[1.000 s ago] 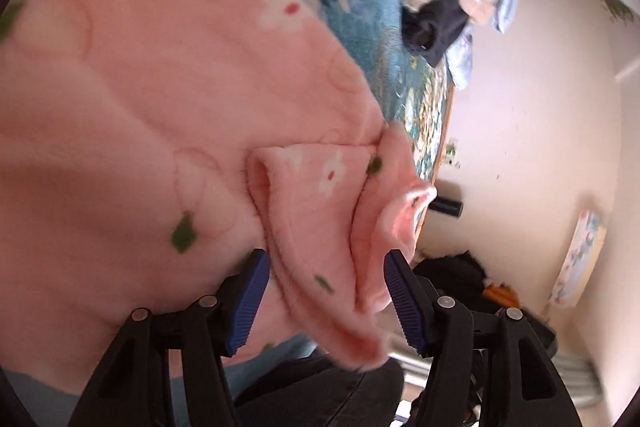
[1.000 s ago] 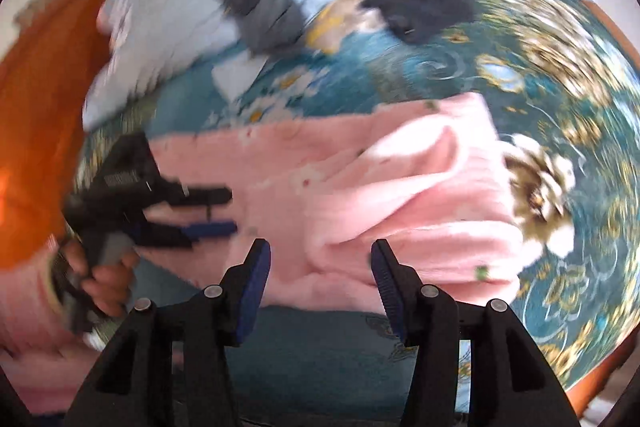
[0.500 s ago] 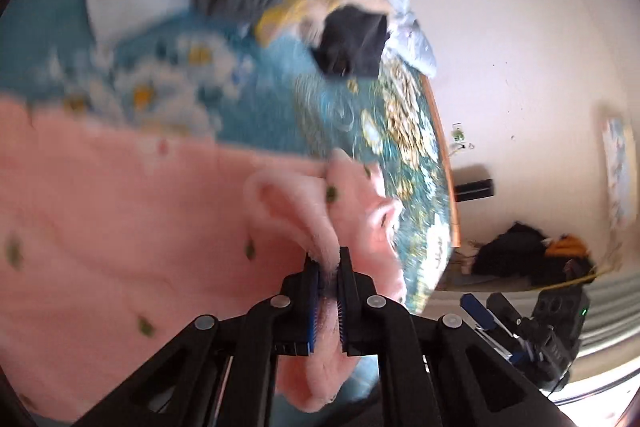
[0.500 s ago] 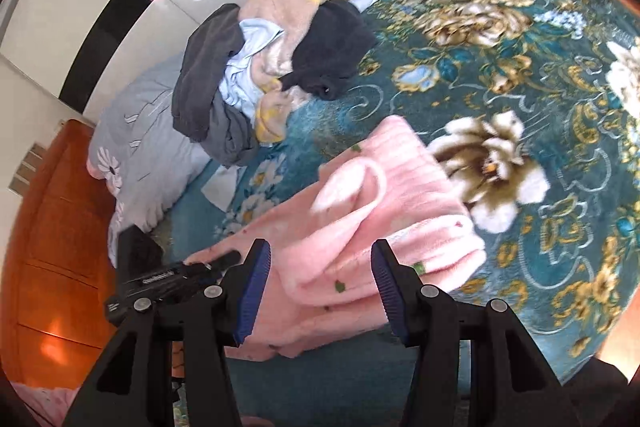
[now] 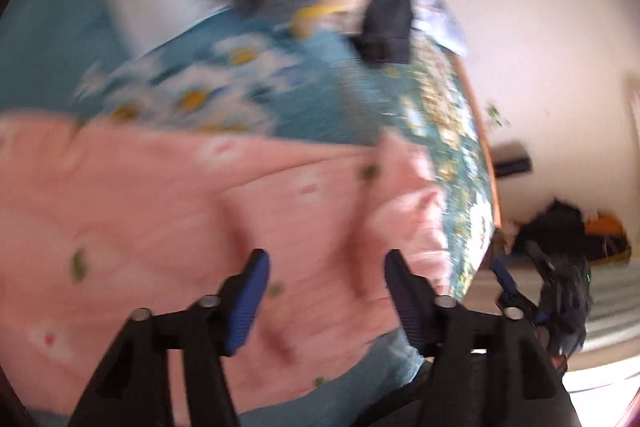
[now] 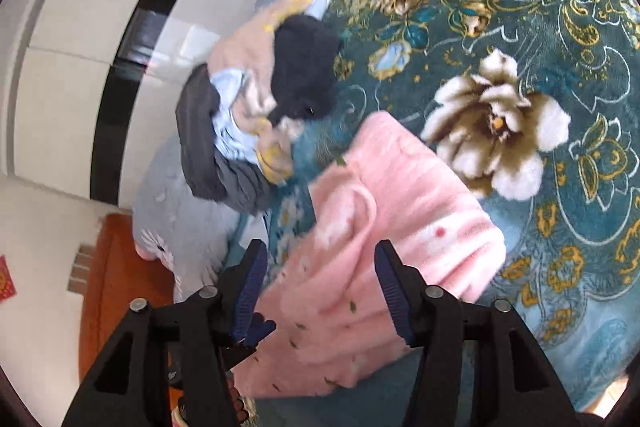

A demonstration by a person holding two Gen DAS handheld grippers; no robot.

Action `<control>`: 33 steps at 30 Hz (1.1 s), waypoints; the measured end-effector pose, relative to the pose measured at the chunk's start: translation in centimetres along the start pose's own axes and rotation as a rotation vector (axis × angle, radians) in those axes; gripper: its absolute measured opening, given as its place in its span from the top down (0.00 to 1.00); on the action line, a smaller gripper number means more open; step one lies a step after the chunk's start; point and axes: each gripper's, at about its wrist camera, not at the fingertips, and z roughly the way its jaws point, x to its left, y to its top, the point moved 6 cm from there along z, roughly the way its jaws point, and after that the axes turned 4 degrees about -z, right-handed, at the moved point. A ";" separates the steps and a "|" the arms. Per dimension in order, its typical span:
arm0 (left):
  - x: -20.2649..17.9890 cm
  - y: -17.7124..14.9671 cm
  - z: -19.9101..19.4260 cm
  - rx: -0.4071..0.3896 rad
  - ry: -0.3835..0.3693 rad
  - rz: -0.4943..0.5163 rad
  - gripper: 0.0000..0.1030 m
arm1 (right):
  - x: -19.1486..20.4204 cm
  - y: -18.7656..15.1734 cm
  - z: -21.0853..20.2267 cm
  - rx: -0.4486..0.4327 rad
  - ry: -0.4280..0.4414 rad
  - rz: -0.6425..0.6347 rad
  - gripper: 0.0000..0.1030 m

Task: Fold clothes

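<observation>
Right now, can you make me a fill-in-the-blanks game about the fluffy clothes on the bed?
1. The fleece garment lying in front of both grippers is ____.
2. The left gripper has its jaws ____.
3. The bedspread is teal with big ____ on it.
4. In the clothes pile, the topmost dark piece is ____.

Missing words: pink; open; flowers; black

Pink fleece garment (image 6: 392, 227), printed with small green leaves and white-and-red flowers, lies partly folded on the teal floral bedspread (image 6: 520, 27), near its front edge. Upper layer doubled over in soft, rounded folds. Farther back on the bed, a heap of unfolded clothes (image 6: 256, 115): dark grey, pale blue, peach-yellow and black pieces tangled together.
</observation>
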 end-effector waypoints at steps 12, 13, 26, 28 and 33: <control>-7.1 -0.9 9.1 0.130 0.155 0.386 0.28 | -1.3 0.8 2.7 0.075 -0.026 0.013 0.33; -7.4 -1.1 9.4 0.137 0.154 0.405 0.28 | -1.5 0.7 2.7 0.079 -0.020 0.023 0.33; -5.4 -0.5 8.0 0.035 0.277 0.401 0.85 | -1.9 0.8 4.3 0.076 -0.031 0.040 0.32; -5.1 -0.1 5.8 -0.014 0.208 0.318 0.87 | -1.9 0.8 4.4 0.076 -0.045 0.030 0.32; -0.9 -2.1 1.6 -0.048 -0.016 -0.020 0.87 | -2.2 0.7 4.0 0.063 -0.043 0.038 0.32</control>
